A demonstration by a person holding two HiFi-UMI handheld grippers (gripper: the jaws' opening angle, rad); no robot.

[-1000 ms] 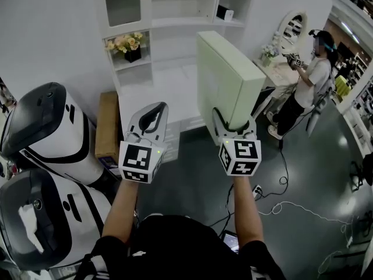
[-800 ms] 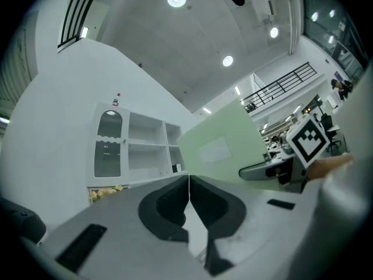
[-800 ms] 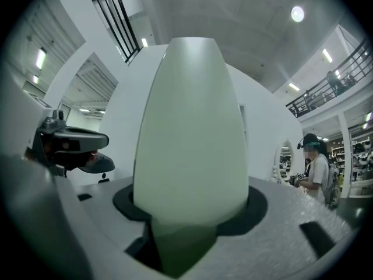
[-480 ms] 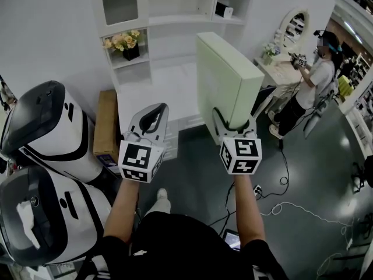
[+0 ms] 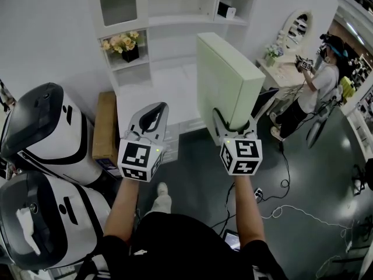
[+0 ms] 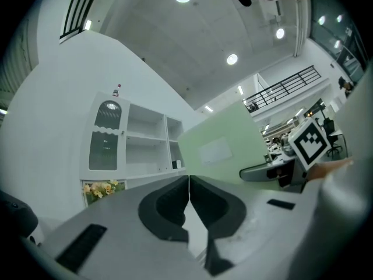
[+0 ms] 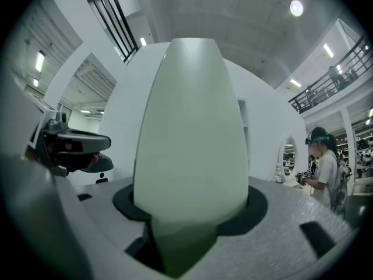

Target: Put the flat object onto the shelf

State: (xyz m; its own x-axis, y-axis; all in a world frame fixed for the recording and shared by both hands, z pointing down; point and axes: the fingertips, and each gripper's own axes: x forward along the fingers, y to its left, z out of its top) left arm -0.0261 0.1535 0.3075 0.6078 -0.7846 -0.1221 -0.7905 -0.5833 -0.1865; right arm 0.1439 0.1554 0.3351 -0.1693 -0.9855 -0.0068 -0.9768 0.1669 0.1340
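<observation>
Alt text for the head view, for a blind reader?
The right tongs clamp a pale green flat rectangular box, held upright on edge in front of a white shelf unit. The left tongs are shut and empty beside it.

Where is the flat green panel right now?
In the head view the flat green panel stands upright right of centre, clamped at its lower edge in the right gripper, in front of the white shelf unit and not yet on it.
</observation>
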